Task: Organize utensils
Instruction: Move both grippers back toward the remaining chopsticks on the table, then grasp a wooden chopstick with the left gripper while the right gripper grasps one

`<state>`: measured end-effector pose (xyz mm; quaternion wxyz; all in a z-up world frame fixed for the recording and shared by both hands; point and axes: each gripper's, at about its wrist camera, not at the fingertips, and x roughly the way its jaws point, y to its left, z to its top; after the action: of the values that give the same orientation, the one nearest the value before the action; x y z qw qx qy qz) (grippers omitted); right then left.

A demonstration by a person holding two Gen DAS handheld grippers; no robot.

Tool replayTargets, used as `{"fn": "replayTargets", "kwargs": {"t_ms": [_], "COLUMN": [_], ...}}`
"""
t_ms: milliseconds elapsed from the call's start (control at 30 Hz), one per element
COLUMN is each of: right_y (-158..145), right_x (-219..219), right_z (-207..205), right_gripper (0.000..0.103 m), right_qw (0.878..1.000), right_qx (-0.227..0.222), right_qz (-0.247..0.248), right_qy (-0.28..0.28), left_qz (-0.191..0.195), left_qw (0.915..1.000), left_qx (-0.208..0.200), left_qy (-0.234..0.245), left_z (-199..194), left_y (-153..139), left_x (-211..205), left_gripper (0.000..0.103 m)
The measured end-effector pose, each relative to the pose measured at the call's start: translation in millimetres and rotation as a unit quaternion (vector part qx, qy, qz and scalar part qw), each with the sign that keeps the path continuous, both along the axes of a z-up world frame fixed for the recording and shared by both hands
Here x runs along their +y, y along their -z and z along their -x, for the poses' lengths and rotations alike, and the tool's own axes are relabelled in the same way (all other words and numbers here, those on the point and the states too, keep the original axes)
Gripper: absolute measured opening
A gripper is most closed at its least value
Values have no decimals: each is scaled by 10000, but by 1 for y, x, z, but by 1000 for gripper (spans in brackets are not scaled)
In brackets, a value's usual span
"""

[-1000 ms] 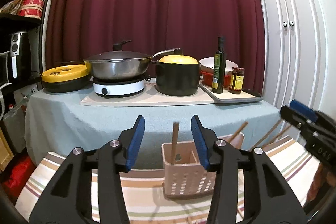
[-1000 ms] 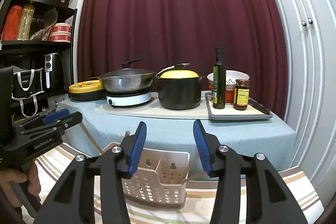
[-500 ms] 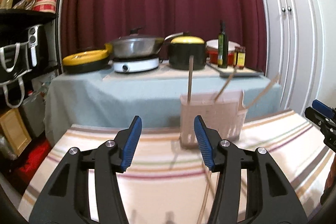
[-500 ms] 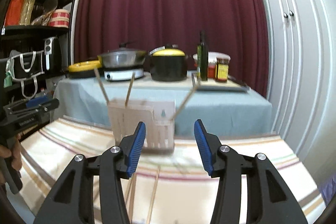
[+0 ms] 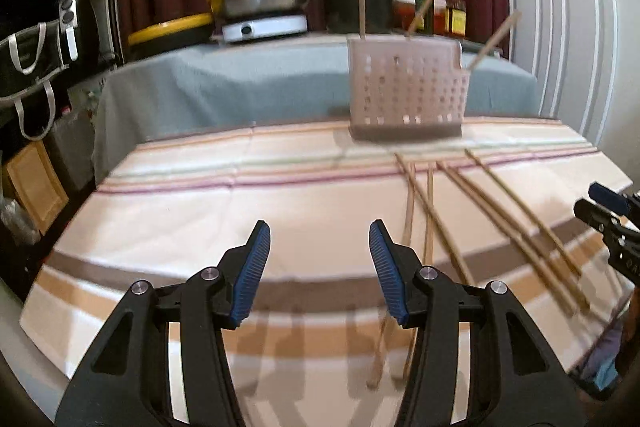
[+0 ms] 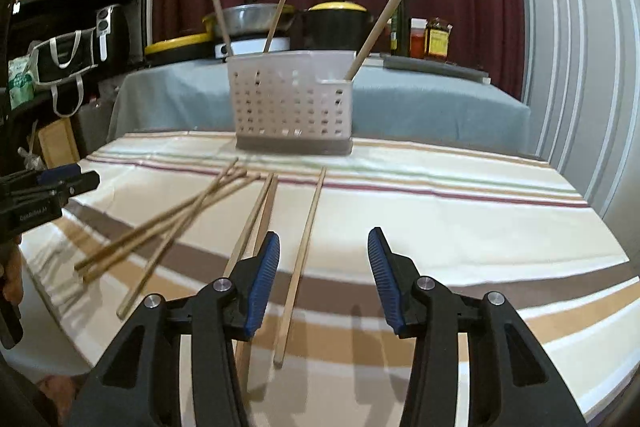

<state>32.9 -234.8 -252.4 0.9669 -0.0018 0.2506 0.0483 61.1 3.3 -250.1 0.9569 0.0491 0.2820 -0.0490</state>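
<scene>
Right gripper [image 6: 323,277], jaws wide and empty, sat nearest: one long wooden chopstick [image 6: 302,257] ran lengthwise toward the perforated white plastic caddy [image 6: 291,103].

Both wrists low, sharing blurry basket [image 5: 406,89]

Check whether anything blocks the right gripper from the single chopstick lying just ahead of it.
Nothing visible does. The right gripper is open above the striped cloth, and the single chopstick lies bare between its fingers, apart from the others.
</scene>
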Motion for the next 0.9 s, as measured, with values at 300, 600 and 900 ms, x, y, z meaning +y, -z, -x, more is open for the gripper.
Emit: {"fn": "replayTargets", "kwargs": {"t_ms": [300, 600, 900], "right_y": [16, 24, 29], "right_x": [2, 7, 9], "right_z": [7, 8, 6], "right_gripper": [40, 38, 36], "right_qw": [9998, 9996, 9991], "right_qx": [164, 279, 397], "right_qz": [-71, -55, -46], "right_qy": [-19, -71, -109], "left_qz": [-15, -37, -51], "left_qw": [9997, 9990, 9980], "left_qx": [205, 362, 508], "left_qy": [157, 247, 363], "left_z": [13, 16, 19], "left_y": [24, 37, 45], "left_x": [-8, -11, -16], "left_gripper": [45, 41, 39]}}
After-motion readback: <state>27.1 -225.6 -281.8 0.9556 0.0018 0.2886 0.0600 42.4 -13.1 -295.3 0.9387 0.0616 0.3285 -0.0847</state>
